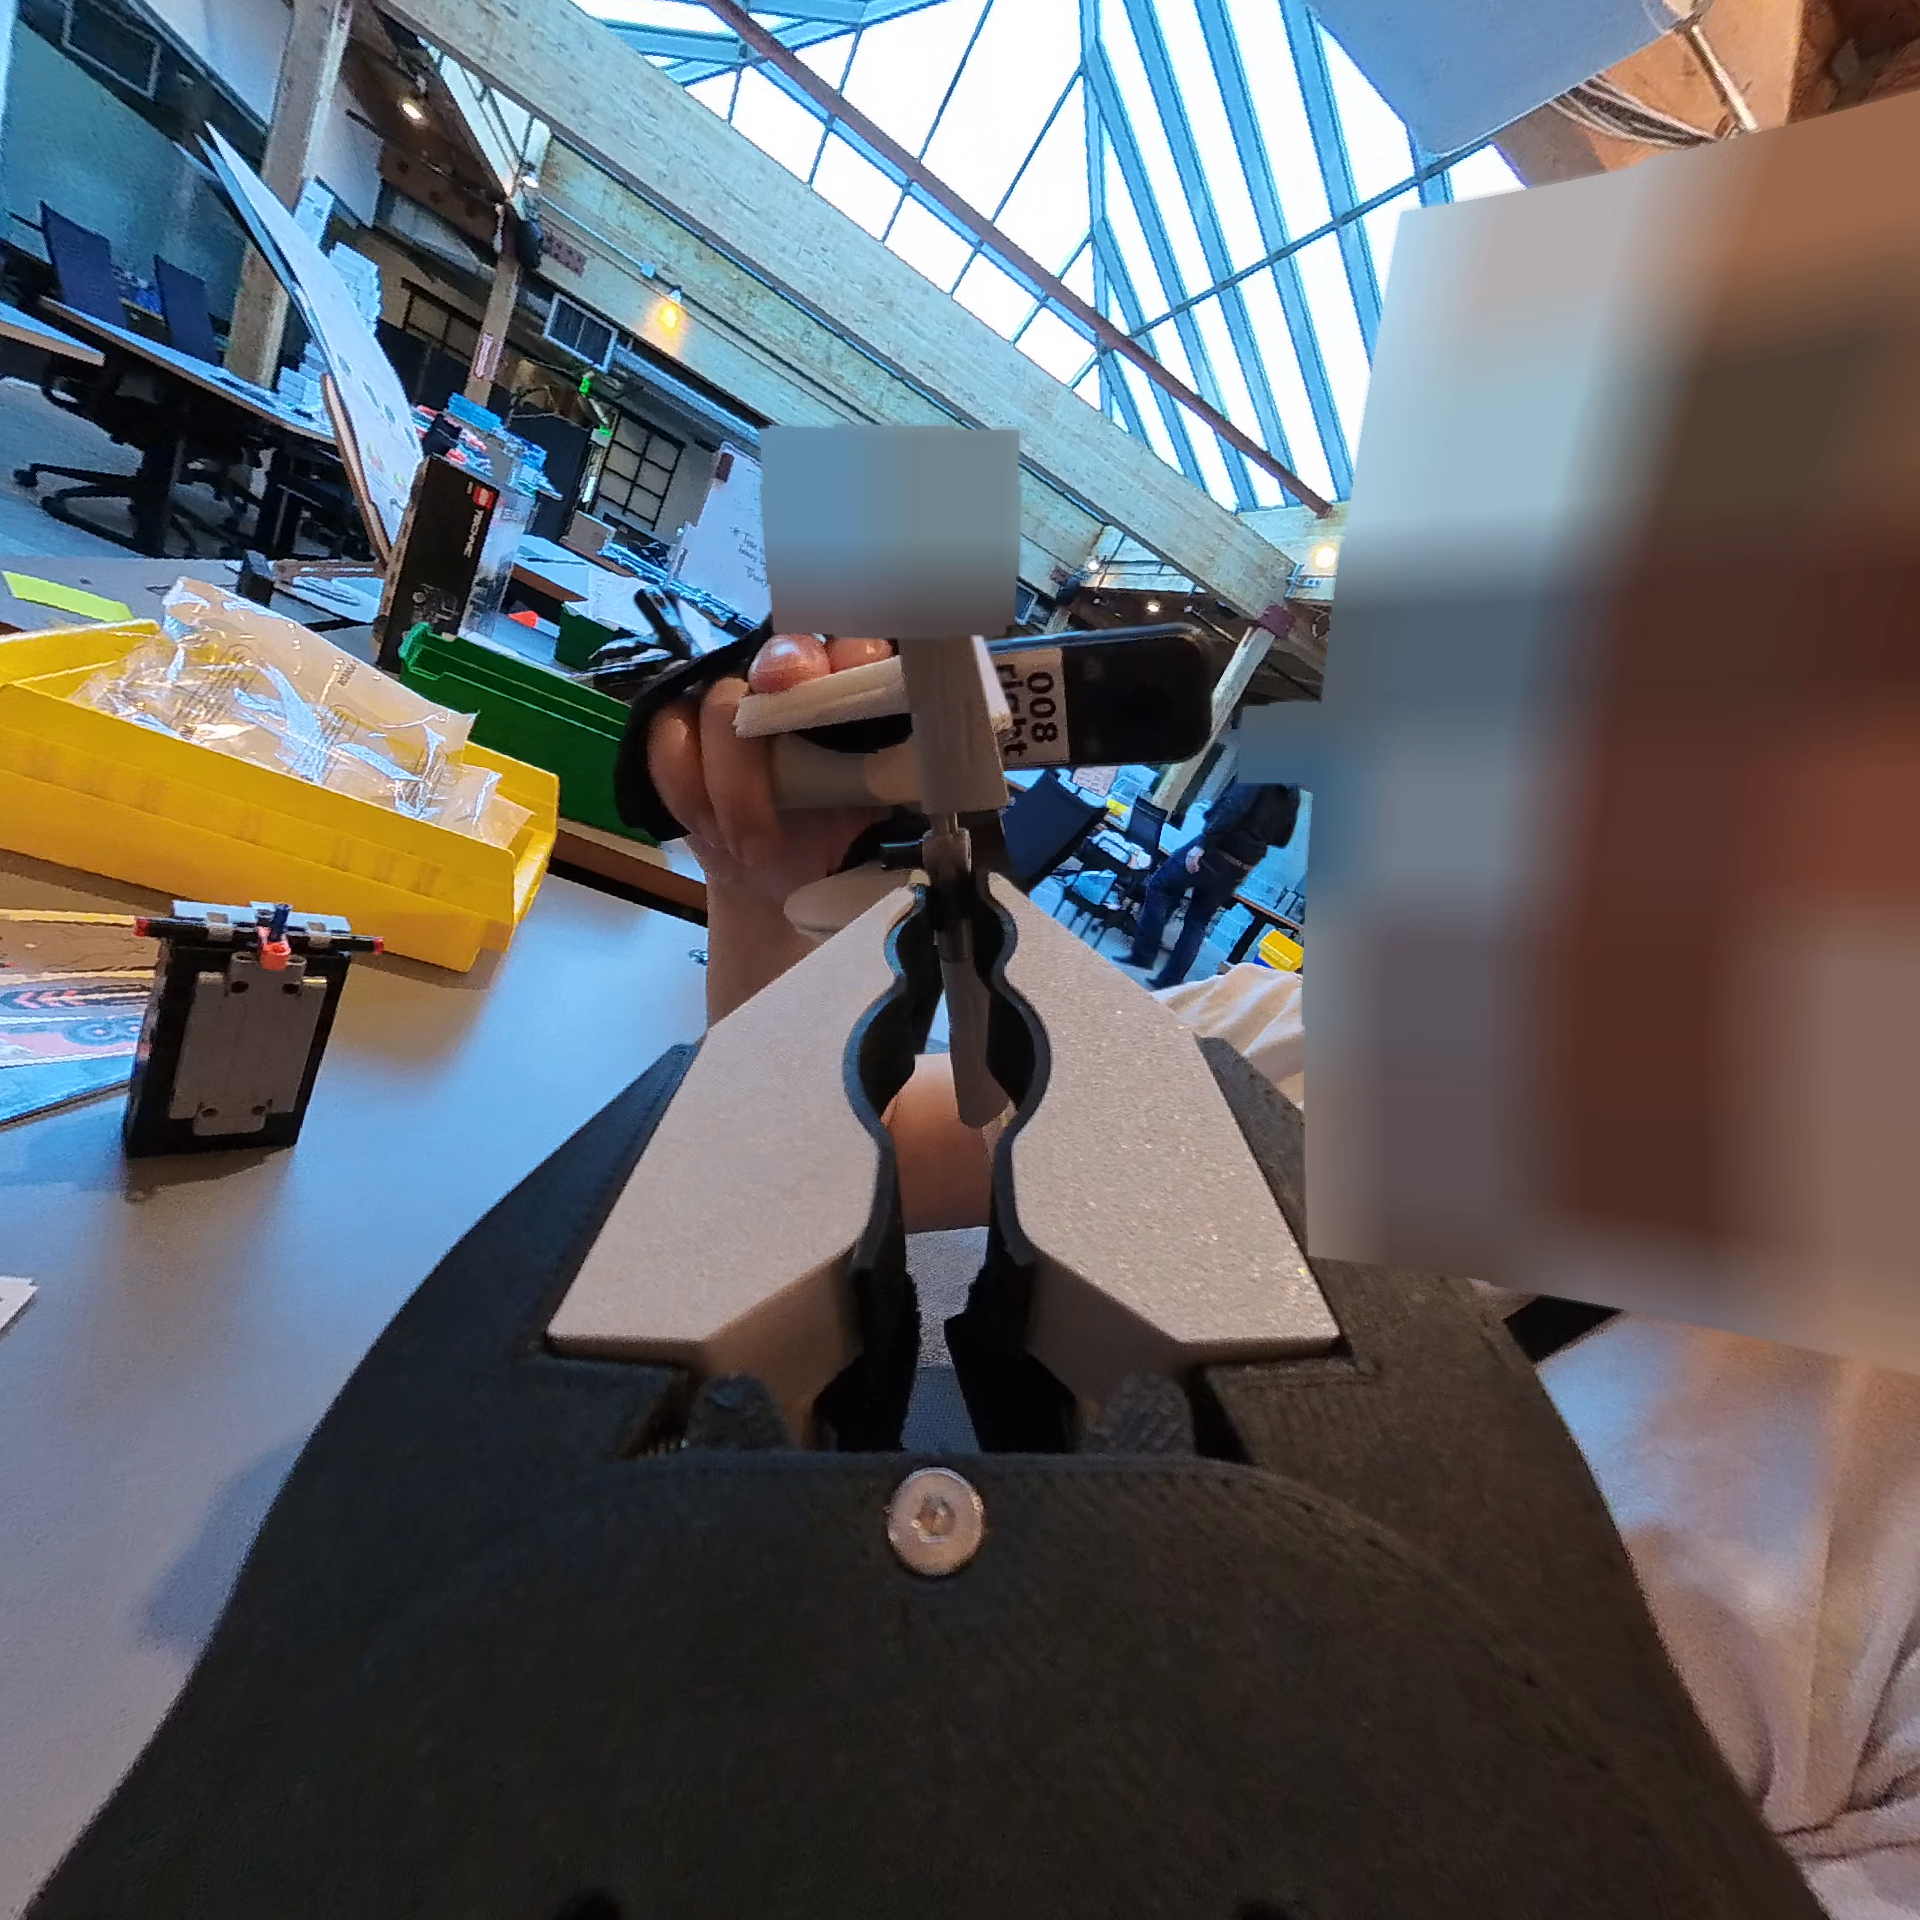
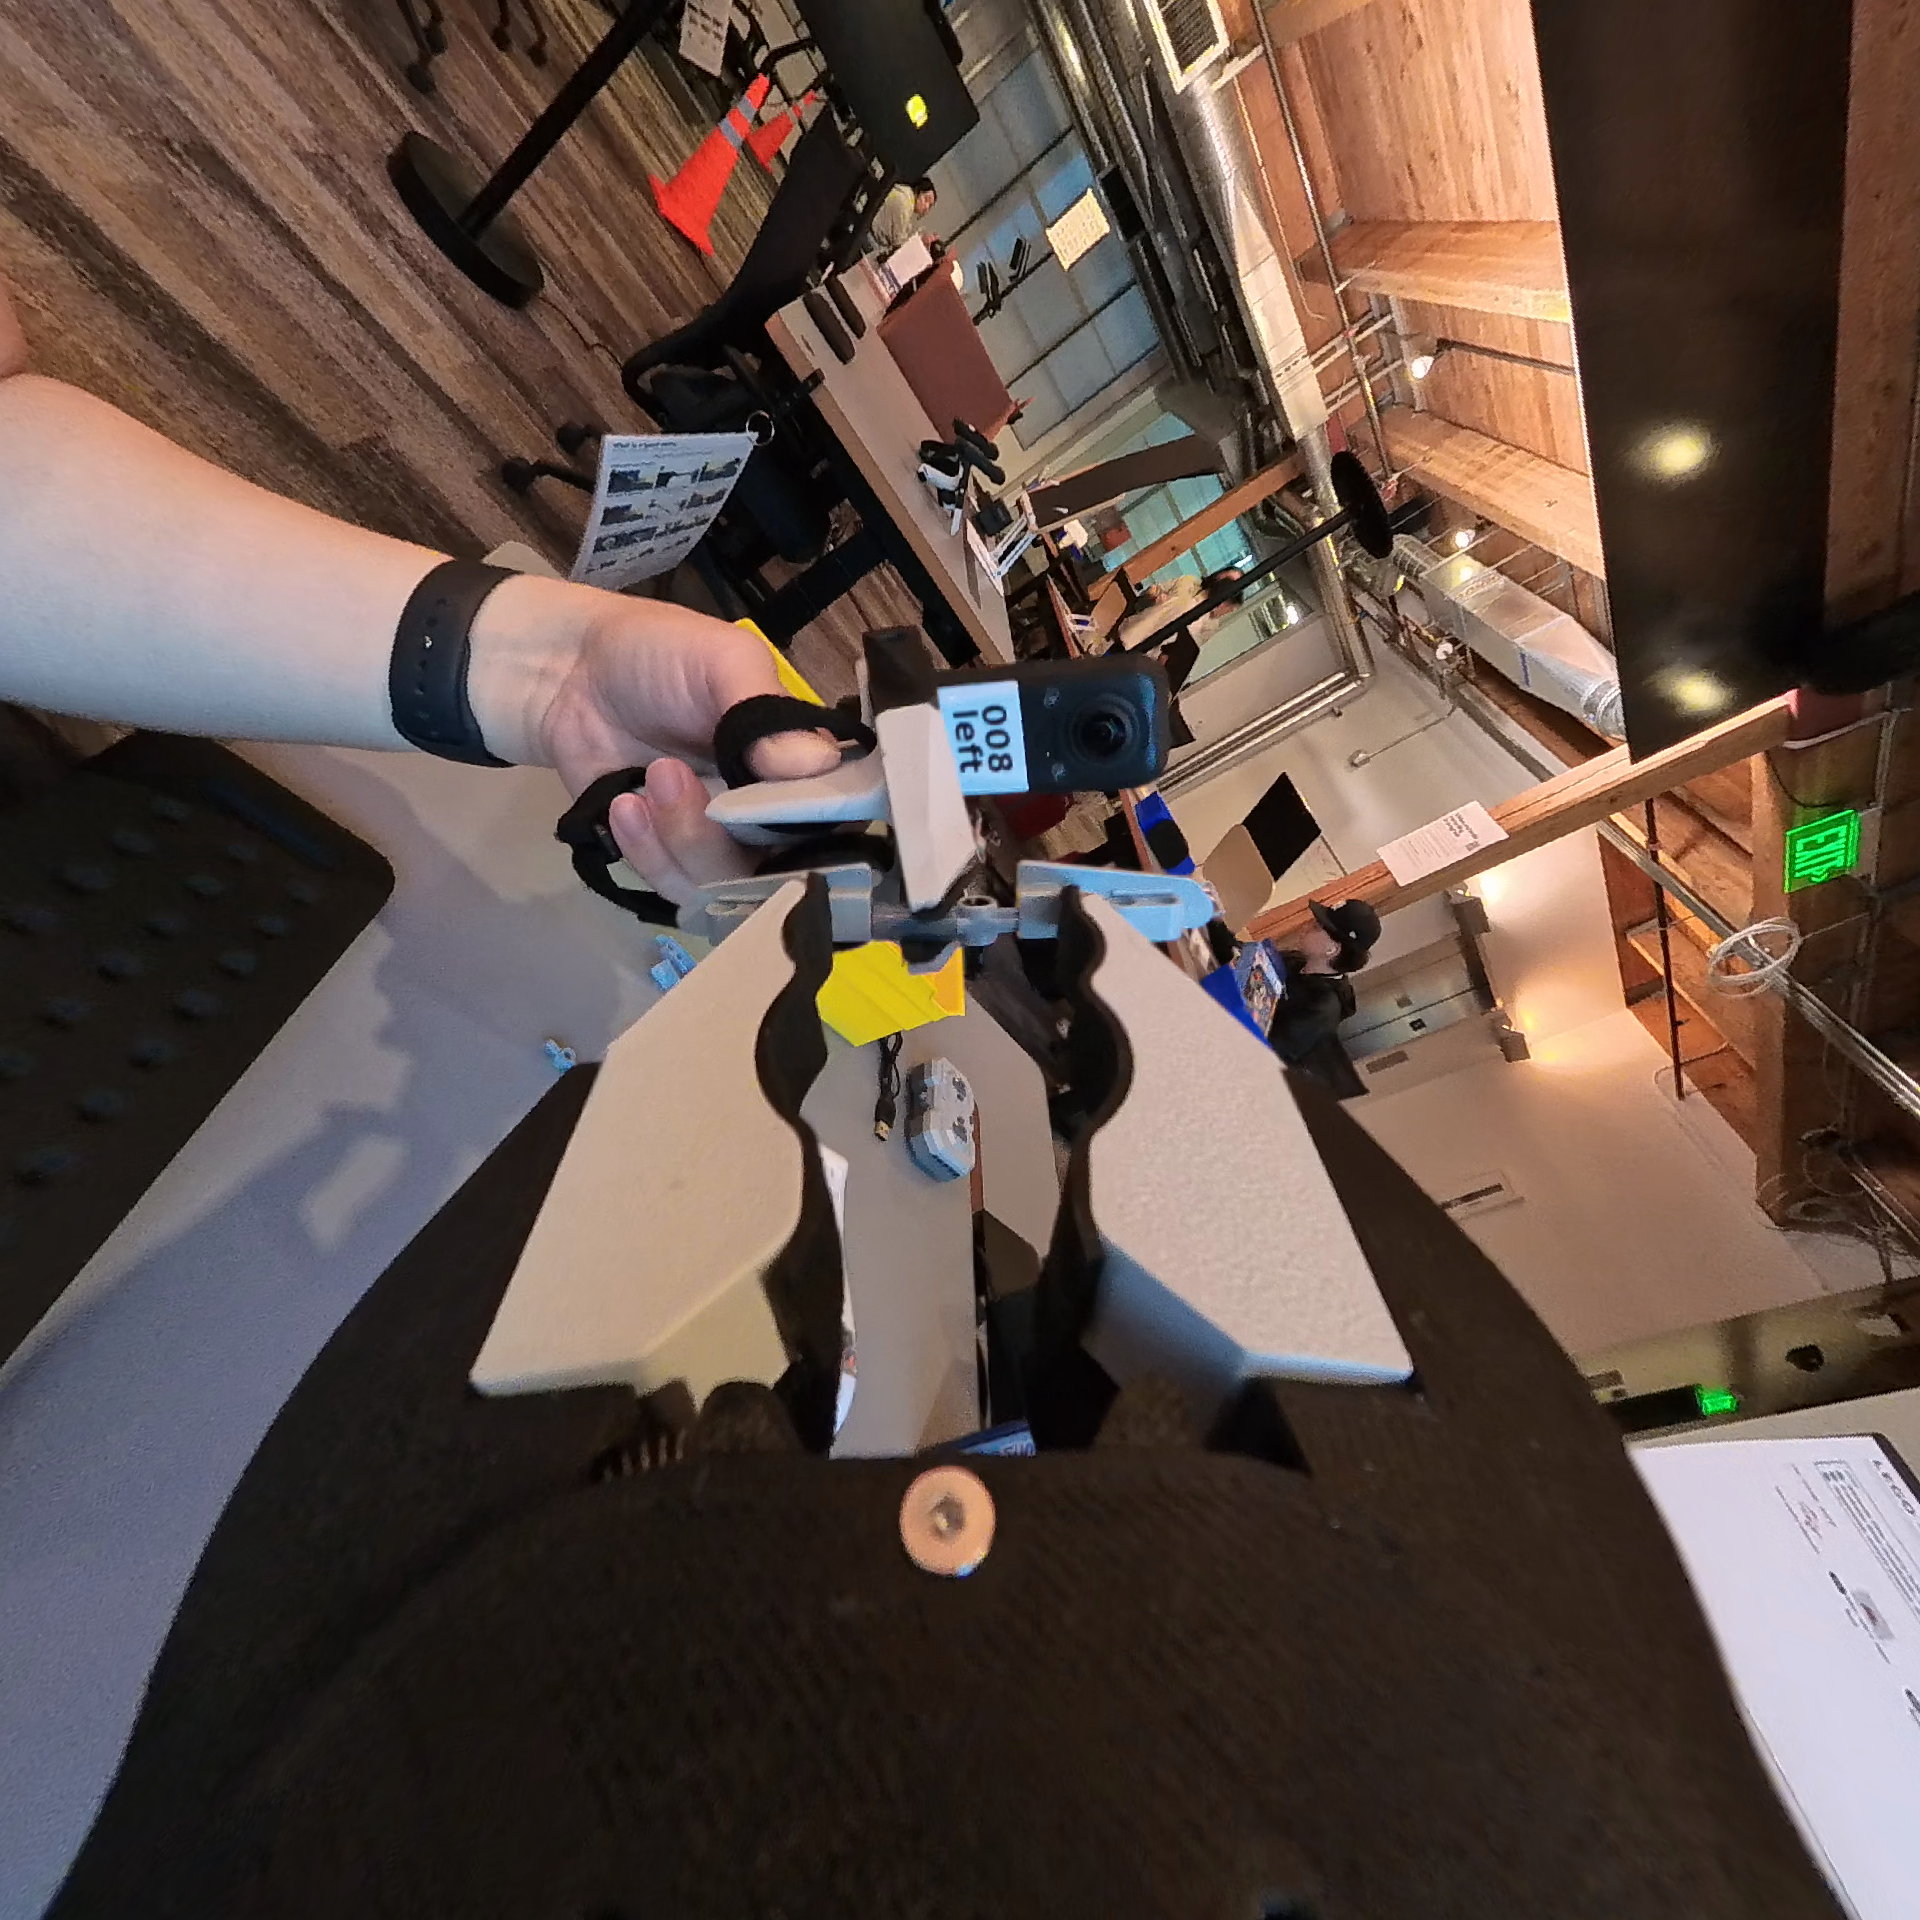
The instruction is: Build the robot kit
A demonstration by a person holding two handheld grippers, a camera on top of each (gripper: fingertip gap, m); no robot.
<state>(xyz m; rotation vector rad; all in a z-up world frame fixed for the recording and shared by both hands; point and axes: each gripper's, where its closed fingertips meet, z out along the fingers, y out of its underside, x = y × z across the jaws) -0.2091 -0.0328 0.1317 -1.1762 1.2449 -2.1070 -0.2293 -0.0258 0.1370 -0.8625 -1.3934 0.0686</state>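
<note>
My left gripper [image 1: 945, 899] is nearly closed on a thin grey brick piece [image 1: 971, 1049] that stands between its jaws above the grey table [image 1: 468, 1143]. The right gripper [image 1: 940, 727], held by a hand, meets it tip to tip from above. In the right wrist view my right gripper [image 2: 945, 920] has its fingers [image 2: 1075, 935] a hand's width apart, spanning a grey brick assembly [image 2: 977, 920] of an axle with beams at each end. The left gripper [image 2: 925, 831] points at the assembly's middle from above.
A yellow bin [image 1: 312, 862] with clear plastic bags, a green bin [image 1: 509, 696] and a black-and-grey brick build [image 1: 239, 1029] stand to the left. In the right wrist view there are a grey hub block [image 2: 940, 1122], small blue pieces [image 2: 670, 961], a black mat [image 2: 156, 935] and a booklet [image 2: 1818, 1662]. Both grippers' tips are close together, under 4 cm apart. Left tips and right tips are each some 35 cm from the black-and-grey brick build [image 1: 239, 1029].
</note>
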